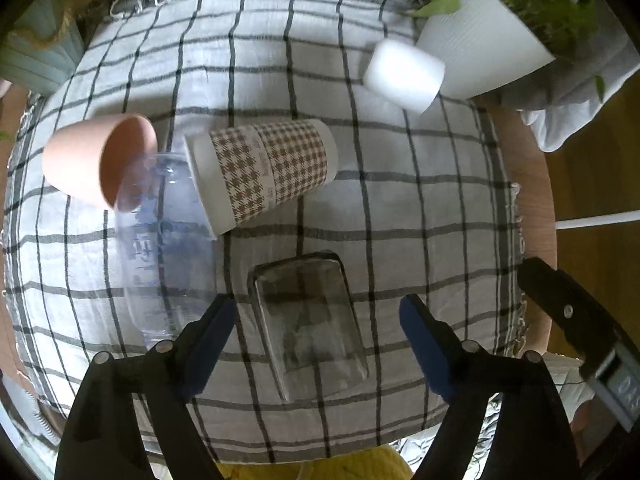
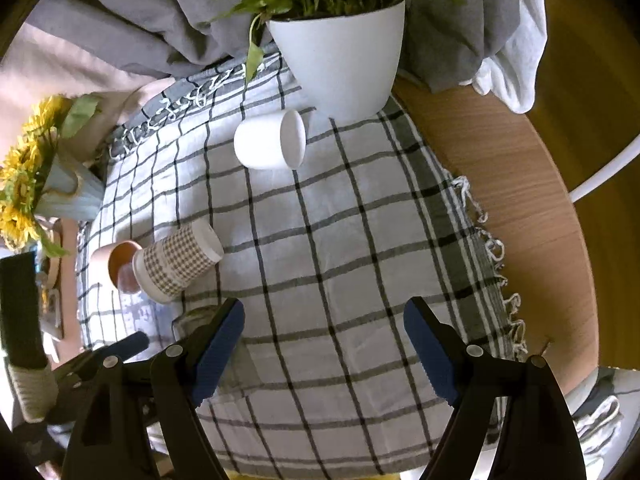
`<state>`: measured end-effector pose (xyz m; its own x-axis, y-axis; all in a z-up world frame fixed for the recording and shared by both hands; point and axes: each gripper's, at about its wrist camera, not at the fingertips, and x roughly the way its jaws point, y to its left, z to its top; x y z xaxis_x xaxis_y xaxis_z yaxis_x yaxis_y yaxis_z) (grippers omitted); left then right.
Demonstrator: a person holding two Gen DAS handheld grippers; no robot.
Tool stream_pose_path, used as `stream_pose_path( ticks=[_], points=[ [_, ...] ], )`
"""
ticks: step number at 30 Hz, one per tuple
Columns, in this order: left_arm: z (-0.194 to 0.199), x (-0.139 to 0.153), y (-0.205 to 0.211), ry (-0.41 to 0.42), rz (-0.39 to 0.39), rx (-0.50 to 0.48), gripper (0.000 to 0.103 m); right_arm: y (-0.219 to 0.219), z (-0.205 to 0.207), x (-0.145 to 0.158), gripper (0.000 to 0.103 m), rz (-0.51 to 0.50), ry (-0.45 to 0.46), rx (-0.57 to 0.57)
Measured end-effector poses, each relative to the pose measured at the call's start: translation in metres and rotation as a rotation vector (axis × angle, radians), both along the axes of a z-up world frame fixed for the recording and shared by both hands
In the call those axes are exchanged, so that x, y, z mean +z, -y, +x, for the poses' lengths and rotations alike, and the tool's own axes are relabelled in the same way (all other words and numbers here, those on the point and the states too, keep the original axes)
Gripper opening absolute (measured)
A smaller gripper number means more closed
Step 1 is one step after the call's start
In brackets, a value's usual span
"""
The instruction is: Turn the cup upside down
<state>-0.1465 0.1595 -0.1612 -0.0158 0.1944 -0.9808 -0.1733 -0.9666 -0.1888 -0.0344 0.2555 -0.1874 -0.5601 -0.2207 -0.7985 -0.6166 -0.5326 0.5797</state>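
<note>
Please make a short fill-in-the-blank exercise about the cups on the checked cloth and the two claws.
1. The houndstooth paper cup lies on its ____.
2. The left claw is open around the ____ glass.
3. The white cup lies near the ____ pot.
4. The right claw holds ____.

Missing words: side; clear; plant; nothing

both wrist cams look steeply down on the checked cloth (image 1: pixel 400 208); left cam close in, right cam off to the right. shared: houndstooth cup (image 1: pixel 268 168) (image 2: pixel 178 266), white cup (image 1: pixel 404 70) (image 2: pixel 270 140).

Brown houndstooth cup (image 1: pixel 264 172), checked cloth (image 1: pixel 420 208)
</note>
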Motion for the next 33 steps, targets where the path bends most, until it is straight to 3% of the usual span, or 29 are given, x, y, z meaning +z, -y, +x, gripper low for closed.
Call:
stream_pose_path(
  ticks=[13,17,20,27,33],
  points=[
    [-0.012,-0.040,-0.007,0.053,-0.081,0.036,0.078,-0.007,-0.003,-0.015,0.082,0.050,0.016,0.036],
    [-0.014,-0.048,-0.006,0.049,-0.103,0.051,0.067,-0.003,-0.005,-0.020,0.082,0.056,0.029,0.056],
    [-0.014,-0.051,-0.005,0.045,-0.108,0.058,0.068,-0.001,-0.005,-0.027,0.082,0.046,0.047,0.063],
    [0.005,-0.035,0.000,-0.029,-0.081,0.039,0.067,0.002,0.001,-0.032,0.082,0.049,0.054,0.077],
    [0.045,-0.012,0.006,-0.191,-0.016,0.002,0.067,0.007,0.014,-0.030,0.082,0.079,0.045,0.084]
  ],
)
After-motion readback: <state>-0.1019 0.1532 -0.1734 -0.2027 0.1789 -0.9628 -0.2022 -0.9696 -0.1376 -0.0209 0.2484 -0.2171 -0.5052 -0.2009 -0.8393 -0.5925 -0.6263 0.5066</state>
